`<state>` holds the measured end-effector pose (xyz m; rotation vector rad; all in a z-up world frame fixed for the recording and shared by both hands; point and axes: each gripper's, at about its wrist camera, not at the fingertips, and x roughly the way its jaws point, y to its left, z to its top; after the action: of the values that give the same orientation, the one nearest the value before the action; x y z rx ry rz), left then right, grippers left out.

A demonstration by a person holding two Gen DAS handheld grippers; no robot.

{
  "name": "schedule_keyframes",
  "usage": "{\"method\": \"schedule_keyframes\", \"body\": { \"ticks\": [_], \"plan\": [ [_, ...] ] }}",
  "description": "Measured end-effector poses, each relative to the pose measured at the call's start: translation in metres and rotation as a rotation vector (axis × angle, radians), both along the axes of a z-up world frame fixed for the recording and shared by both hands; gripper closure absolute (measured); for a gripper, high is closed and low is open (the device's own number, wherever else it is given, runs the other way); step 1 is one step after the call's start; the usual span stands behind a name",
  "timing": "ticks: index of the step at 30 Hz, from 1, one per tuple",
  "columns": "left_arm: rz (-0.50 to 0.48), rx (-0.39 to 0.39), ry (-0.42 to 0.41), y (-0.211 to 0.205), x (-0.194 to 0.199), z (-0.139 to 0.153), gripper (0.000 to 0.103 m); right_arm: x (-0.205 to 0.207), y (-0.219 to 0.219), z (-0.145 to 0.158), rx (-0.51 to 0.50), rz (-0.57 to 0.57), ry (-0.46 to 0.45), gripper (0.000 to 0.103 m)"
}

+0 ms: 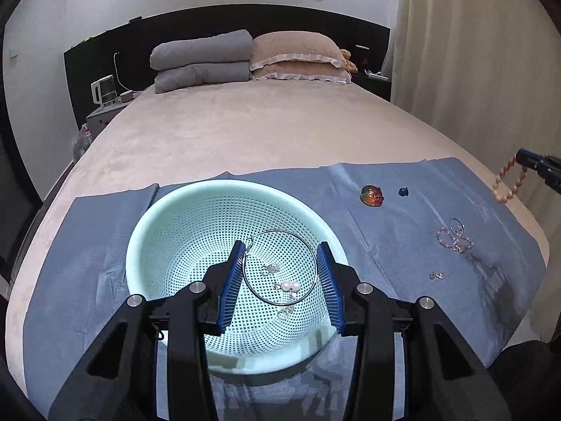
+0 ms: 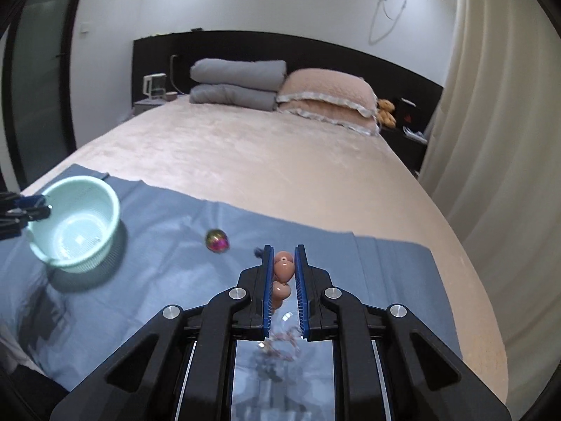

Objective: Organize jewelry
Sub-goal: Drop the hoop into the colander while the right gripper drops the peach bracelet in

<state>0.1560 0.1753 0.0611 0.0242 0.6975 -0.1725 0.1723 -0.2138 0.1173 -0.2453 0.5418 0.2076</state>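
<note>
A mint green perforated basket (image 1: 182,210) stands on a blue cloth (image 1: 403,252) on the bed. In it lie a large silver hoop (image 1: 313,245), pearl earrings (image 1: 291,286) and small pieces. My left gripper (image 1: 282,249) is open above the basket, with the hoop between its fingers. My right gripper (image 2: 284,251) is shut on a tan bead bracelet (image 2: 283,270), held above the cloth; it hangs at the right edge of the left wrist view (image 1: 506,182). On the cloth lie an iridescent brooch (image 1: 372,195), a small dark blue piece (image 1: 403,191), a pink bead chain (image 1: 454,238) and a small earring (image 1: 436,275).
The basket also shows at the left of the right wrist view (image 2: 82,224). Grey folded blankets (image 1: 201,59) and pink pillows (image 1: 298,56) lie at the bed's head. A kettle (image 1: 103,89) stands on the left nightstand. A curtain (image 1: 473,52) hangs at the right.
</note>
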Motion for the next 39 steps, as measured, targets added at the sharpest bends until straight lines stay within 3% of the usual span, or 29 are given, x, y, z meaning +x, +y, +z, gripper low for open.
{"method": "schedule_keyframes", "body": {
  "ticks": [7, 15, 22, 26, 28, 29, 31, 32, 33, 39],
  "plan": [
    [0.006, -0.024, 0.024, 0.025, 0.009, -0.01, 0.06, 0.009, 0.118, 0.03, 0.004, 0.259, -0.026, 0.092],
    [-0.014, -0.013, 0.066, 0.044, 0.026, -0.032, 0.06, 0.028, 0.221, -0.02, -0.012, 0.424, 0.085, 0.092],
    [-0.032, -0.012, 0.081, 0.056, 0.038, -0.046, 0.06, 0.05, 0.249, -0.075, -0.021, 0.443, 0.215, 0.092],
    [-0.044, 0.012, 0.083, 0.053, 0.043, -0.05, 0.057, 0.054, 0.251, -0.085, -0.01, 0.447, 0.244, 0.091],
    [-0.053, 0.013, 0.078, 0.051, 0.043, -0.048, 0.05, 0.053, 0.25, -0.085, -0.019, 0.443, 0.241, 0.09],
    [-0.061, 0.008, 0.076, 0.05, 0.043, -0.047, 0.044, 0.053, 0.248, -0.084, -0.017, 0.439, 0.237, 0.083],
    [-0.056, 0.022, 0.067, 0.047, 0.041, -0.044, 0.03, 0.055, 0.244, -0.081, -0.007, 0.425, 0.234, 0.05],
    [-0.054, 0.033, 0.062, 0.045, 0.04, -0.042, 0.022, 0.054, 0.239, -0.078, -0.003, 0.408, 0.216, 0.027],
    [-0.052, 0.042, 0.061, 0.044, 0.039, -0.041, 0.019, 0.052, 0.233, -0.075, 0.003, 0.395, 0.198, 0.022],
    [-0.048, 0.048, 0.039, 0.033, 0.033, -0.021, 0.01, 0.055, 0.174, -0.051, 0.016, 0.295, 0.156, 0.018]
  ]
}}
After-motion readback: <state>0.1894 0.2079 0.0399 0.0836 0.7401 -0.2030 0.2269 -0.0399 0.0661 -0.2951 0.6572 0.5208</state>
